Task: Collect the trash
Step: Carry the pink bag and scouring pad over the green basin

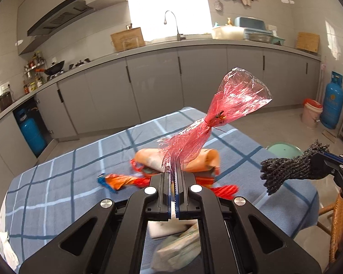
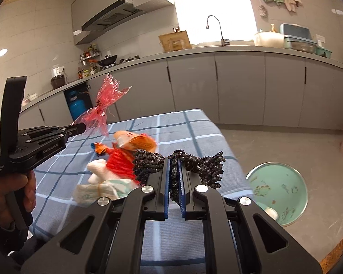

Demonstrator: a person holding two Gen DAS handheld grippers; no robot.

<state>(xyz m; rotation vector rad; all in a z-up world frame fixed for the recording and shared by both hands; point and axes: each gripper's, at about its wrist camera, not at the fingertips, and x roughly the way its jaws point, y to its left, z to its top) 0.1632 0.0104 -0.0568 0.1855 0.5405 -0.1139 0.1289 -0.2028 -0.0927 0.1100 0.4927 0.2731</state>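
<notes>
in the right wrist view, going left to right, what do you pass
person's hand → left gripper pinching the red cellophane wrapper → white tissue wad → black mesh scrap in the right gripper → green bin

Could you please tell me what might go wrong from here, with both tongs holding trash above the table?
The left tongs pinch only the bottom edge of the pink cellophane wrapper, so it could slip free. The black mesh droops from the right tongs and might snag. The green bin sits beside the table, so a drop could miss.
</notes>
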